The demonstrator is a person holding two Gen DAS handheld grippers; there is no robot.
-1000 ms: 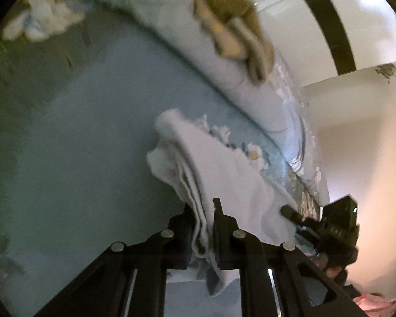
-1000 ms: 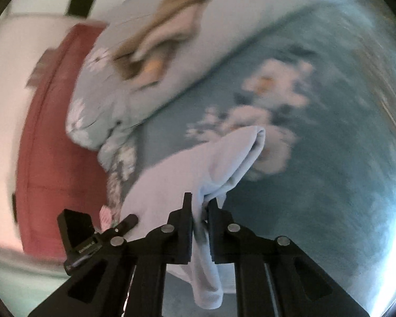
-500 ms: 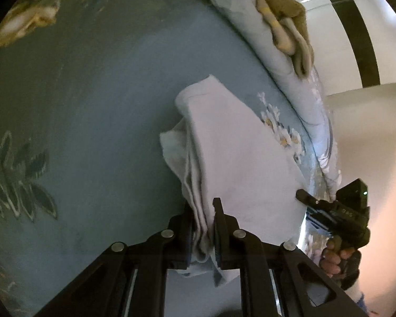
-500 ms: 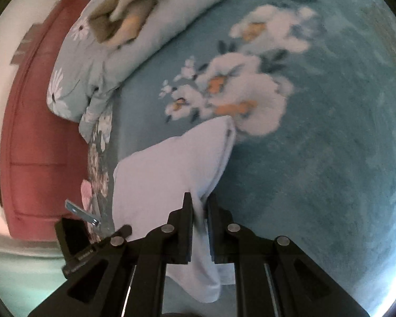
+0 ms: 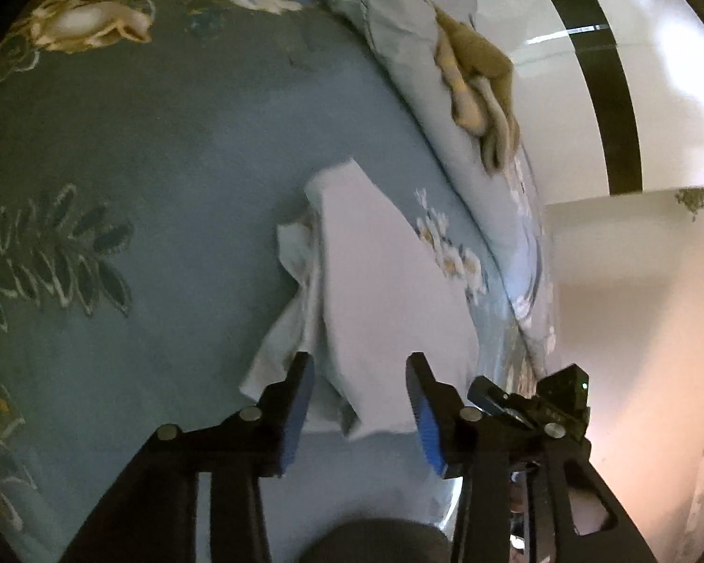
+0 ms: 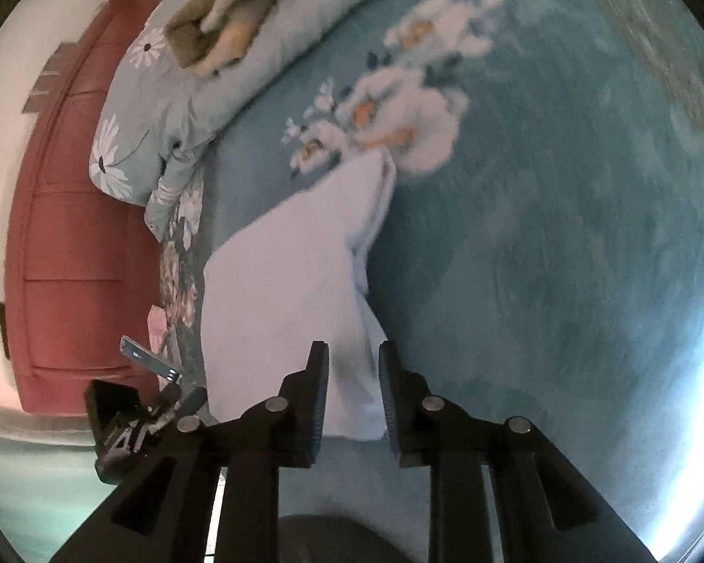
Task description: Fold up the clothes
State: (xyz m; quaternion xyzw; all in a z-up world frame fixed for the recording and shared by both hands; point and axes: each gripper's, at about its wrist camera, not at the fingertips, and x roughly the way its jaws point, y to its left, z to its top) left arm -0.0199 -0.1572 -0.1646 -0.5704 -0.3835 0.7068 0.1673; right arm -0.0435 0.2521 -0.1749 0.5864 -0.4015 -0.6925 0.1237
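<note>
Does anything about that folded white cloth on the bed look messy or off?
Yes. The white cloth lies folded on the blue bedspread, but on its left side loose layers stick out unevenly, rumpled rather than lined up.

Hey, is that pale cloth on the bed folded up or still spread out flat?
Folded. The cloth lies on the bed as a narrow strip, with layered edges bunched along one side.

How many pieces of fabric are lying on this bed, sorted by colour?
Pale lavender folded garment: 1
Brown and beige bundle on the quilt: 1
Light blue floral quilt: 1
Total: 3, all on the blue flowered bedspread. Left gripper and right gripper are both open.
</note>
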